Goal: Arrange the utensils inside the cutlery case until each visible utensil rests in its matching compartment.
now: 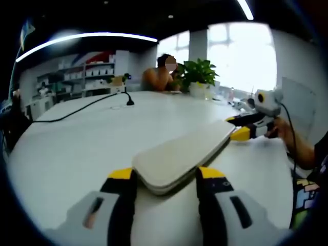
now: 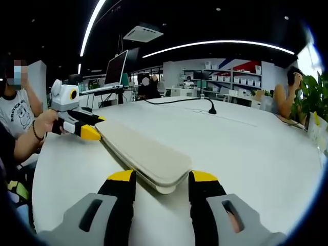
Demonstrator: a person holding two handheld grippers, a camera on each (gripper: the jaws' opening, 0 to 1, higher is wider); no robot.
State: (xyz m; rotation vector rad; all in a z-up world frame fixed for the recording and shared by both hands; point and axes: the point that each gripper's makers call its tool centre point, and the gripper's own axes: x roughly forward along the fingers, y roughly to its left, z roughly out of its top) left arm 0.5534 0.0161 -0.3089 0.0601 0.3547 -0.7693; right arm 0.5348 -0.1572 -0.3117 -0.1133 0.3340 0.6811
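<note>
The closed cutlery case (image 1: 182, 156) lies flat on the worktop (image 1: 77, 148), well in from its edges. The left gripper (image 1: 166, 177) stands at one short end of the case, the right gripper (image 2: 159, 179) at the opposite end. A cable (image 1: 77, 110) runs across the worktop beyond the case, and a potted plant (image 1: 197, 77) stands near the far edge.

White round table (image 1: 77, 148), bright windows (image 1: 241, 51), shelving (image 2: 230, 69), curved ceiling light strips (image 2: 220, 45)

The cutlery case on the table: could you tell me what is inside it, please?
The contents cannot be seen: the cutlery case lies closed on the white table, with the left gripper and right gripper at opposite ends.
</note>
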